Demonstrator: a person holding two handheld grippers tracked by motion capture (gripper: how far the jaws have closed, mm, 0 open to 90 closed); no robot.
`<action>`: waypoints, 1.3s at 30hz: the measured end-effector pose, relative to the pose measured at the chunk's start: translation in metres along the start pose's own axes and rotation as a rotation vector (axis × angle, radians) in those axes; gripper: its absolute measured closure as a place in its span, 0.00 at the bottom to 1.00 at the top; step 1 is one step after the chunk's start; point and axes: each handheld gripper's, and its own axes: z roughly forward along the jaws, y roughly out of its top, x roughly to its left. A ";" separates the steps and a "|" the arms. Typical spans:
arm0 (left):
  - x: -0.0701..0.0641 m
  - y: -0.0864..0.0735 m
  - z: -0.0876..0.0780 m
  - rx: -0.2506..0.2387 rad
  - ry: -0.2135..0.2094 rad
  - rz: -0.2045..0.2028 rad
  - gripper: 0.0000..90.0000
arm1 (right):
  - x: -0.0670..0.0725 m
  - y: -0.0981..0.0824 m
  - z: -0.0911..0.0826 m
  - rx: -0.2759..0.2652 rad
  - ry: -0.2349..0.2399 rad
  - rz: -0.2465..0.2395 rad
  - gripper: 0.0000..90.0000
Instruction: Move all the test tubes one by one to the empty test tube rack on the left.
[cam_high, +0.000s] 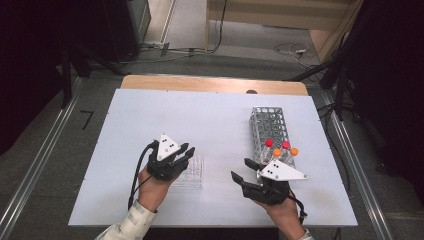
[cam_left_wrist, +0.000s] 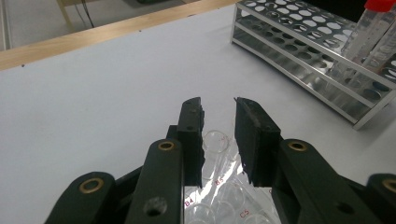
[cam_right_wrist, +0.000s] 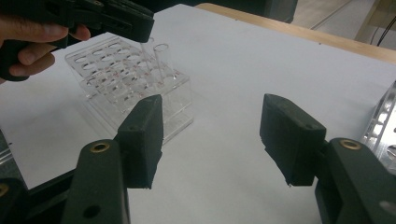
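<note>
A thin clear glass test tube (cam_right_wrist: 162, 60) stands upright in a clear plastic rack (cam_right_wrist: 173, 103) with rows of round holes, at the rack's far corner. The rack sits on the white table (cam_high: 200, 120), on the person's left side. The left gripper (cam_left_wrist: 218, 122) hangs right over the tube. Its black jaws stand a little apart, with the tube's open top just below the gap and the pads not pressing on it. The right gripper (cam_right_wrist: 211, 135) rests nearby with its jaws wide and nothing between them. Beside it stands a shiny metal rack (cam_high: 268, 125) holding tubes with red and orange caps (cam_high: 280, 146).
</note>
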 end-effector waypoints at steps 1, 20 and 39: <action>0.000 0.000 -0.001 -0.003 -0.003 -0.007 0.80 | 0.000 0.000 0.000 -0.001 -0.001 0.001 0.42; 0.003 0.011 -0.013 -0.039 -0.047 -0.090 0.34 | -0.021 -0.011 -0.032 -0.022 -0.080 0.038 0.42; 0.003 0.011 -0.014 -0.043 -0.032 -0.083 0.30 | -0.059 -0.037 -0.039 -0.035 -0.258 0.114 0.44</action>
